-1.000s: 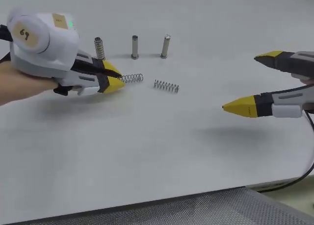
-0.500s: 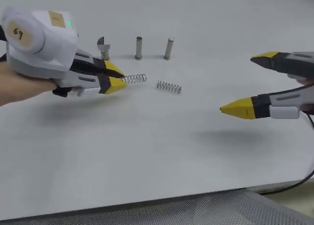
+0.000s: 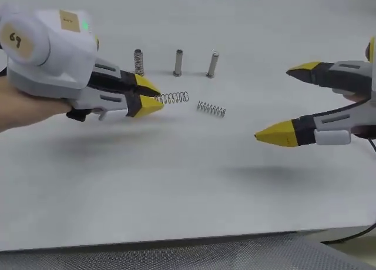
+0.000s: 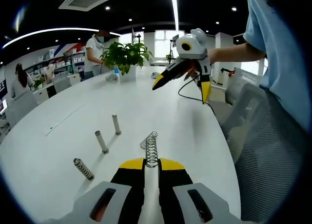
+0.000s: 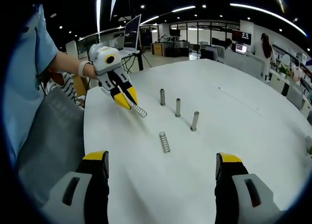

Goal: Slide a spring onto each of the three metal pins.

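**Left gripper holds a spring near the pins**

Three metal pins (image 3: pixel 178 63) stand up in a row at the back of the white surface (image 3: pixel 176 187). The left pin (image 3: pixel 138 70) has a first spring (image 3: pixel 138 58) around it. The middle pin (image 5: pixel 178 107) and the right pin (image 3: pixel 212 65) are bare.

The left gripper (image 3: pixel 154 99) is low, in front of the left pin. Its jaws are pinched tight on one end of a held spring (image 3: pixel 175 97). The rest of that spring sticks out sideways past the yellow tips. It ends in front of the middle pin and is apart from it. The pictures do not show whether it touches the surface.

A loose spring (image 3: pixel 211 109) lies flat on the surface. It is just beside the held spring and in front of the right pin. It lies between the two grippers and touches nothing else.

The right gripper (image 3: pixel 273 105) hovers well off to the right. Its jaws are spread wide, with nothing between them.

In the left gripper view a green plant (image 4: pixel 126 53) stands at the far end of the surface. A grey mesh chair (image 4: pixel 263 151) sits next to the surface edge. A person's blue sleeve (image 4: pixel 278 38) is above the chair.
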`<act>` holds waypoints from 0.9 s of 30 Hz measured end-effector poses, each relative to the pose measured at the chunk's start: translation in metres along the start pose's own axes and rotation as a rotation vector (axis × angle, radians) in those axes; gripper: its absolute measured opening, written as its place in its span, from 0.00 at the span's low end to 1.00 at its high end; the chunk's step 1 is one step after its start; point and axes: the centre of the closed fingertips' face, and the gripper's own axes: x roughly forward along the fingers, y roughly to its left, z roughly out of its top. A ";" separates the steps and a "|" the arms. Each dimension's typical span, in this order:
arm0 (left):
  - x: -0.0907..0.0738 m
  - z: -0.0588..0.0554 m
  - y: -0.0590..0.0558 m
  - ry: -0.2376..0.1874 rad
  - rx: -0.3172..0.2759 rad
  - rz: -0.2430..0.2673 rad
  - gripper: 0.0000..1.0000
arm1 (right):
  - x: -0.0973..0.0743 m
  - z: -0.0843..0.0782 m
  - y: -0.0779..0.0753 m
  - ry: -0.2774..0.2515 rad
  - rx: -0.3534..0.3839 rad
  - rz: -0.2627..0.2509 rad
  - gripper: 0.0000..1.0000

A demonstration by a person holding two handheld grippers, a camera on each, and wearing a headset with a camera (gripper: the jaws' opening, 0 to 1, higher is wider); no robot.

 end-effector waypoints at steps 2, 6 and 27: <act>-0.002 0.002 -0.004 -0.003 0.006 -0.002 0.01 | 0.003 0.003 0.004 -0.002 -0.009 0.017 0.89; -0.007 0.006 -0.014 -0.009 0.012 -0.011 0.01 | 0.006 0.008 0.012 0.005 -0.040 0.049 0.87; -0.023 0.020 -0.050 -0.024 0.070 -0.058 0.01 | 0.035 0.034 0.067 0.037 -0.207 0.257 0.69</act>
